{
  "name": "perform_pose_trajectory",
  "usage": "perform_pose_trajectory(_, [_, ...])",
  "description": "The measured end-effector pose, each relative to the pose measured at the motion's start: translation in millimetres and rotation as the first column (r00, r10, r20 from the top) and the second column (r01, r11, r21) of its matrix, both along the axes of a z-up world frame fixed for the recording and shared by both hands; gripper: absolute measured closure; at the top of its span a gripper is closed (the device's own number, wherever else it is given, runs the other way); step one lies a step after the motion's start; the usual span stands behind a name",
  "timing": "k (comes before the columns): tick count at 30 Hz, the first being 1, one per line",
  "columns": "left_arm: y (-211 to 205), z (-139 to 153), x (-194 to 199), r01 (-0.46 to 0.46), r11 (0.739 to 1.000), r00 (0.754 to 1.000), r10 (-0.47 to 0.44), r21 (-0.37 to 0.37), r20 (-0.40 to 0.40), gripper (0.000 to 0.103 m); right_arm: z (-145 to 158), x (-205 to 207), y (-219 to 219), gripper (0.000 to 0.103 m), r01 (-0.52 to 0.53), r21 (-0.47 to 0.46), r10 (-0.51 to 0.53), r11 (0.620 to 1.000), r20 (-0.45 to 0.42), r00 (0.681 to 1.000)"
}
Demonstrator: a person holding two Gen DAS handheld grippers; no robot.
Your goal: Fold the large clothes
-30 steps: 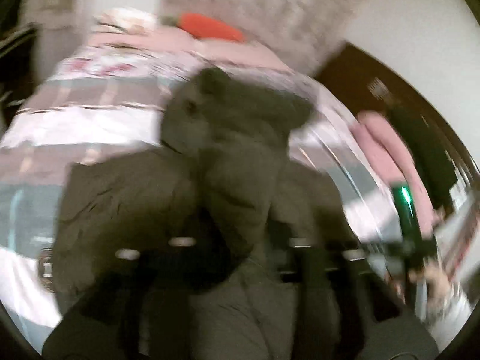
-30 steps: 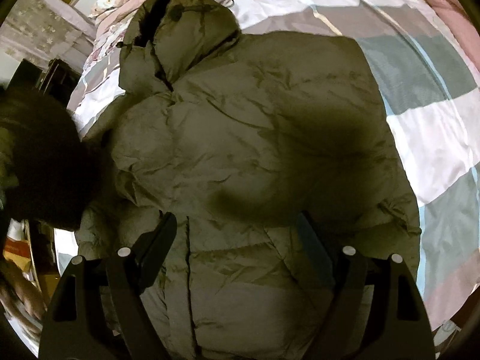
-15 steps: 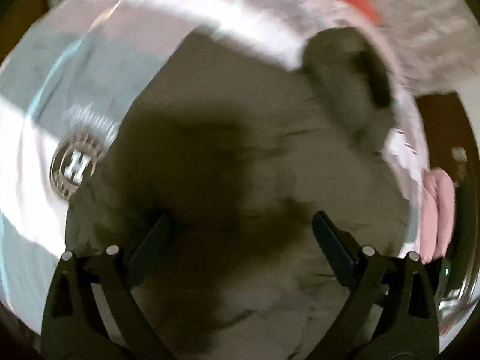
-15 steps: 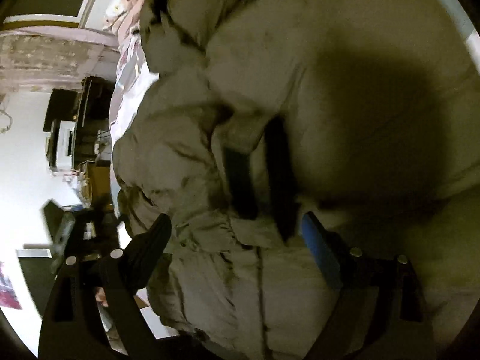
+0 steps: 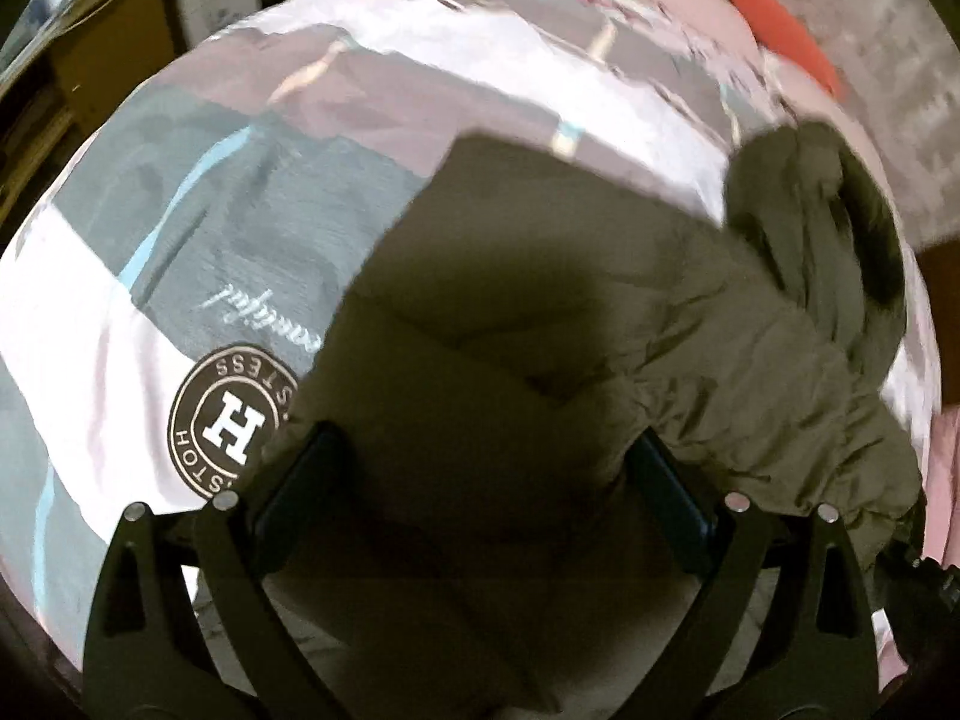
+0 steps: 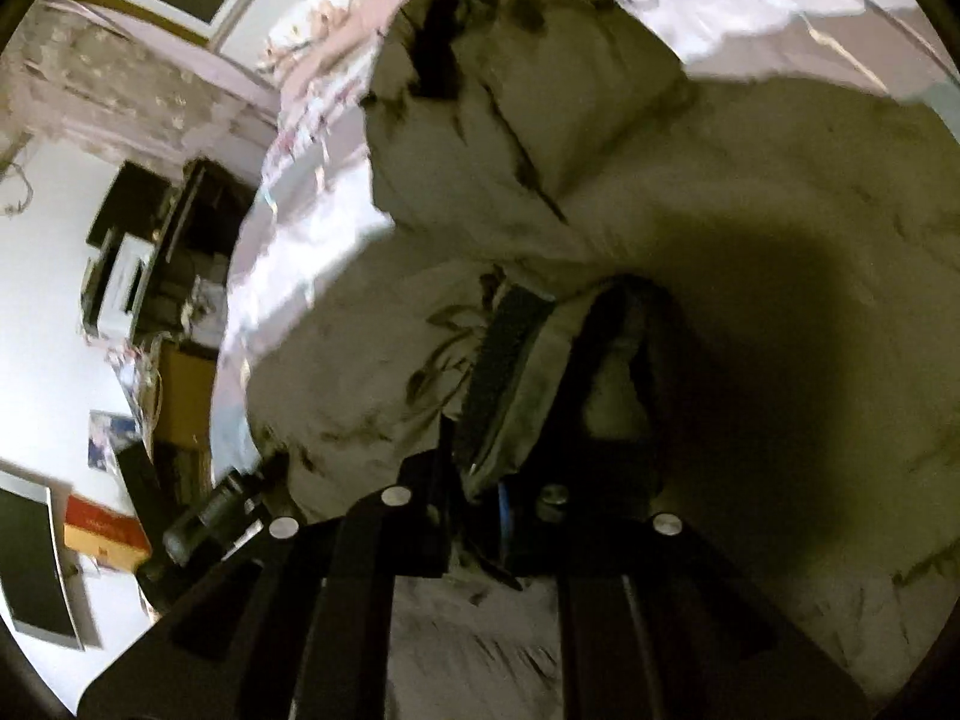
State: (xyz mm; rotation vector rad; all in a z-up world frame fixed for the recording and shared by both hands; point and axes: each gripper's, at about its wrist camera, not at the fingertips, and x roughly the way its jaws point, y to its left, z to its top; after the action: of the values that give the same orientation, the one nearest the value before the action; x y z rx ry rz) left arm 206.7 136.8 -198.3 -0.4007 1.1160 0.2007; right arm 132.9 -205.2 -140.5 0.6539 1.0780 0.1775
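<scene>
Jaws on our right gripper [image 6: 480, 480] are just closing on a fold of the jacket [image 6: 750, 192], while our left gripper [image 5: 486, 492] is hanging wide open above it, empty. We are only starting, we judge: the jacket is lying spread on the bed [image 5: 180, 252], hood [image 5: 816, 216] unfolded.

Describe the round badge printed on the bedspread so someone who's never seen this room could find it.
Start at the patchwork bedspread of grey, white and pink blocks, under the puffy olive-green hooded jacket. By the jacket's edge, on a white block, sits the dark round badge. Its ringed lettering and bold white H mark it out; the nearby grey block has only thin cursive script.
</scene>
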Motion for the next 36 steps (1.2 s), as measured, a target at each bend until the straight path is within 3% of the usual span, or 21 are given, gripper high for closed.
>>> perform_pose_trajectory(2, [1,11,0,-0.053,0.999,0.995,0.052,0.007,0.081,0.006,13,14,4,0.09,0.003,-0.078,0.004,0.997,0.082,0.997])
perform_pose_trajectory(4, [0,19,-2,-0.077,0.997,0.99,0.073,0.03,0.12,0.006,5,24,-1,0.081,0.013,-0.123,-0.005,0.992,0.064,0.998])
perform_pose_trajectory(6, [-5,13,4,-0.049,0.998,0.995,0.046,0.03,0.088,0.006,-12,27,-8,0.034,0.013,-0.188,-0.013,0.982,0.001,1.0])
perform_pose_trajectory(7, [-6,10,4,-0.037,0.999,0.997,0.035,0.021,0.072,0.006,-17,24,-13,0.03,0.013,-0.2,-0.017,0.98,-0.017,1.0])
perform_pose_trajectory(10, [-9,21,-1,-0.019,1.0,0.996,0.018,0.004,0.09,0.006,-11,15,-37,0.029,0.059,-0.193,-0.063,0.979,-0.015,0.998])
perform_pose_trajectory(13, [-24,48,-11,0.044,0.997,0.982,-0.055,0.062,0.18,0.006,21,-9,-59,0.029,0.175,-0.22,-0.148,0.96,0.134,0.98])
perform_pose_trajectory(16, [-48,60,-19,0.146,0.987,0.964,-0.158,0.071,0.213,0.006,38,-12,-53,0.033,0.15,-0.238,-0.104,0.96,0.195,0.975])
perform_pose_trajectory(19, [-76,53,-20,0.252,0.963,0.95,-0.266,0.099,0.161,0.006,28,-2,-23,0.048,0.03,-0.303,0.016,0.952,0.147,0.989])
perform_pose_trajectory(21, [-99,39,-18,0.325,0.93,0.937,-0.341,0.17,0.078,0.006,10,5,-2,0.058,-0.037,-0.343,0.072,0.939,0.09,0.993])
perform_pose_trajectory(23, [-116,19,-16,0.388,0.896,0.918,-0.397,0.215,-0.003,0.006,-9,9,9,0.058,-0.073,-0.38,0.095,0.922,0.04,0.995])
perform_pose_trajectory(27, [-124,-12,-14,0.452,0.86,0.892,-0.442,0.235,-0.099,0.002,-53,18,12,0.058,-0.102,-0.4,0.083,0.911,-0.063,0.995])
perform_pose_trajectory(32, [-115,-9,-12,0.438,0.876,0.899,-0.428,0.202,-0.091,0.002,-56,15,6,0.056,-0.096,-0.35,0.08,0.932,-0.06,0.995])
perform_pose_trajectory(36, [-93,16,-16,0.349,0.921,0.932,-0.361,0.172,0.039,0.002,-32,2,-26,0.054,-0.043,-0.287,0.032,0.957,-0.045,0.999])
